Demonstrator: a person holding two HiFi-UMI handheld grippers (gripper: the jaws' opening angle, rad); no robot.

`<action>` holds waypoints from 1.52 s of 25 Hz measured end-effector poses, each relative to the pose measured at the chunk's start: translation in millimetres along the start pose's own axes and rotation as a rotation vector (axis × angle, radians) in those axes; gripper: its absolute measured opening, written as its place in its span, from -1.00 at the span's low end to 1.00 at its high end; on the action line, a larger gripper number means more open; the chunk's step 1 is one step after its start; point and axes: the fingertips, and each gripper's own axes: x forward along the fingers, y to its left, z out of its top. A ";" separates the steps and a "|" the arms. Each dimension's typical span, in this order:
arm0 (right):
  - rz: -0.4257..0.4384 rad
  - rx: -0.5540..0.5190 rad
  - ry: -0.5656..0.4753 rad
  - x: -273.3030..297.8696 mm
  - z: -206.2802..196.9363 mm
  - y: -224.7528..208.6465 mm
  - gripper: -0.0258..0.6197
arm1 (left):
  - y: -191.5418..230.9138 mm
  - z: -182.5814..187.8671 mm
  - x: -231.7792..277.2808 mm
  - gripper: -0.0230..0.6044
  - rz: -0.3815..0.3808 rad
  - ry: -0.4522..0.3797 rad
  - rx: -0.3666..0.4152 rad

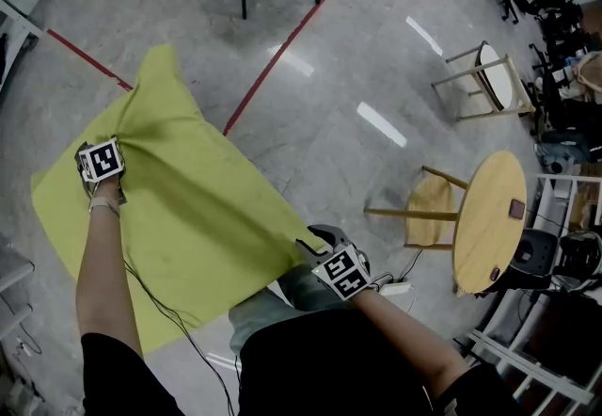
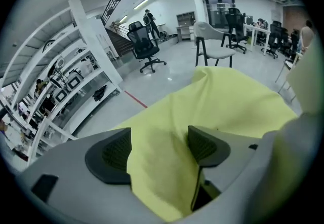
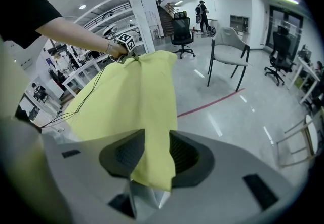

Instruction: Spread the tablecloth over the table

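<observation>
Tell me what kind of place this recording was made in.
Most likely an open-plan office or lab hall. There are swivel office chairs on a polished grey floor marked with red tape lines, and white shelving racks loaded with equipment along one side.

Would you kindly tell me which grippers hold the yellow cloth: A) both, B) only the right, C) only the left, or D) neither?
A: the cloth sits pinched in the left gripper and in the right gripper, hanging between them.
</observation>
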 end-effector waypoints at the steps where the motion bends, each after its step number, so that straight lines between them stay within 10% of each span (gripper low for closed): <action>1: 0.001 -0.004 -0.003 -0.2 1.2 0.7 -0.44 | 2.0 -1.5 -5.4 0.19 0.016 -0.003 0.003; 9: 0.001 -0.004 -0.053 11.7 20.4 2.8 -0.44 | -23.1 -22.7 -43.0 0.18 -0.092 -0.101 -0.040; 19: -0.002 0.099 -0.119 32.5 75.8 -23.1 -0.42 | -43.3 -132.7 -119.6 0.18 -0.170 0.004 -0.128; 38: 0.326 0.296 -0.032 116.7 116.5 -18.6 0.21 | -56.1 -246.2 -223.6 0.18 -0.155 0.083 -0.287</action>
